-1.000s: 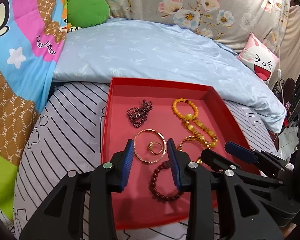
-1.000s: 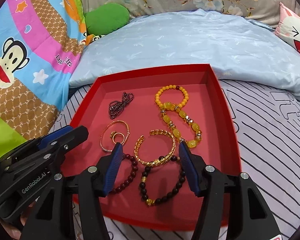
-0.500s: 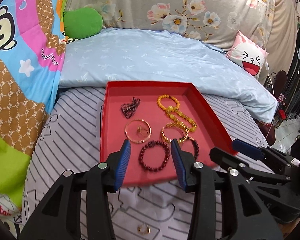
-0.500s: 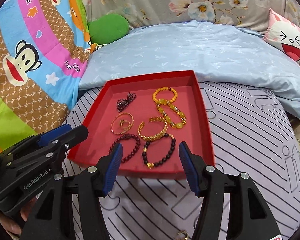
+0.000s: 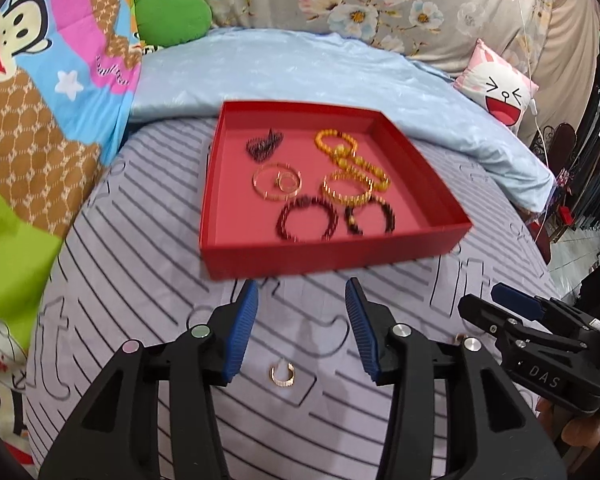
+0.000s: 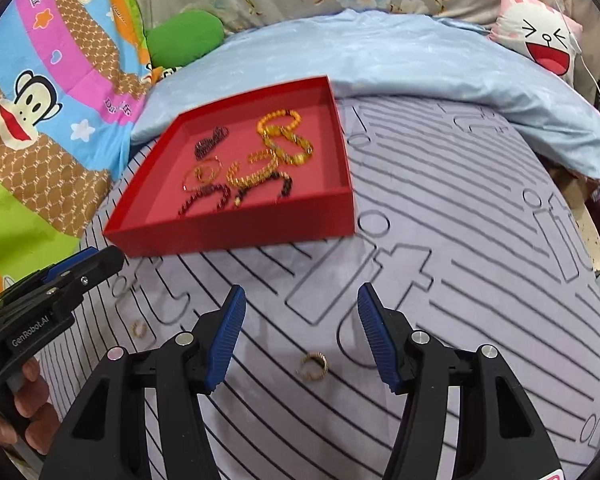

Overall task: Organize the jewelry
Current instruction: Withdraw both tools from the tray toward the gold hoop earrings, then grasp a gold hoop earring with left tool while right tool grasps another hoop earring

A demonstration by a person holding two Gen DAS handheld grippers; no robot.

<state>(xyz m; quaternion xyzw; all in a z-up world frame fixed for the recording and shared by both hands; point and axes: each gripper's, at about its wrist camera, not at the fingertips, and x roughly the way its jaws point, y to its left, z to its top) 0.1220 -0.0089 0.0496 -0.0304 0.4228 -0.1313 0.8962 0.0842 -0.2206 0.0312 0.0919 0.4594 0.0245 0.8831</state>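
Jewelry is gathered in the red tray [image 5: 332,254] on the striped sheet [image 5: 140,264], with open sheet all around its edges. Both grippers are seen drawn back from over the tray since the earlier frames. The left gripper [image 5: 302,330], just widened, and the right gripper [image 6: 302,330] are parted and empty. One gold ring [image 5: 283,375] lies below each; the other [image 6: 313,365] is blurred.
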